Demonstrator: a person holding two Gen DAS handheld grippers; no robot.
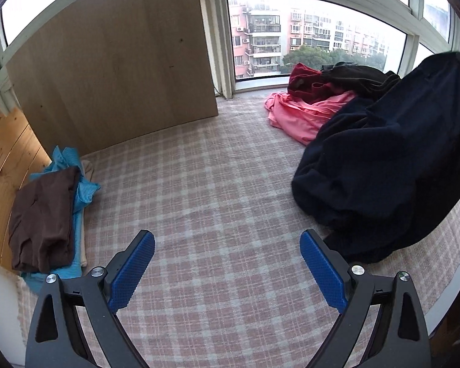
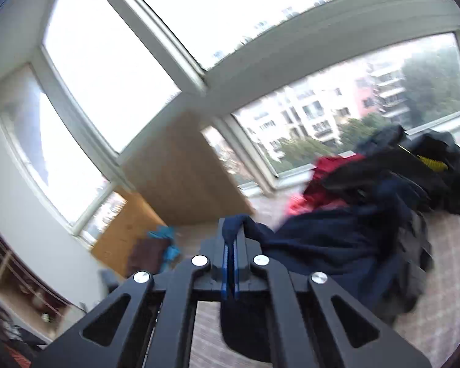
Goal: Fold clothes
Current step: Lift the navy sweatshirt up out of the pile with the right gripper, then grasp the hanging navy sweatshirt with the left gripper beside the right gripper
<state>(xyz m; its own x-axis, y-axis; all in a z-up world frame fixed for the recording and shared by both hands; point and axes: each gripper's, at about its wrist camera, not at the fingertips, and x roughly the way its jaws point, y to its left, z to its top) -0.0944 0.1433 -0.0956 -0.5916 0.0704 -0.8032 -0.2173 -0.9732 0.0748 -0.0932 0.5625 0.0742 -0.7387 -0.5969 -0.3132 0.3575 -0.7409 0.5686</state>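
The left tongs [image 1: 227,271] are hanging with their blue pads [image 1: 132,271] spread wide apart and nothing between them, pointing down at the pink-and-white checked cover [image 1: 217,184]. The right tongs [image 2: 230,245] are pressing their pads together on a fold of the navy garment [image 2: 337,245], which is draping away from the tips toward three o'clock in the right wrist view; that view is blurred.

In the left wrist view the navy garment [image 1: 383,159] is rising as a dark bulk at three o'clock, its lower edge lying on the checked cover just beside the right-hand pad. Behind it, toward one o'clock, a pink garment [image 1: 300,116] is lying crumpled, touching a dark red garment [image 1: 306,81] and a black garment [image 1: 362,76] piled against the window [image 1: 316,33].

At nine o'clock a folded brown garment [image 1: 43,217] is sitting on top of a turquoise garment [image 1: 82,184], well apart from the unfolded pile. A tall wooden panel [image 1: 113,70] is standing upright at eleven o'clock.
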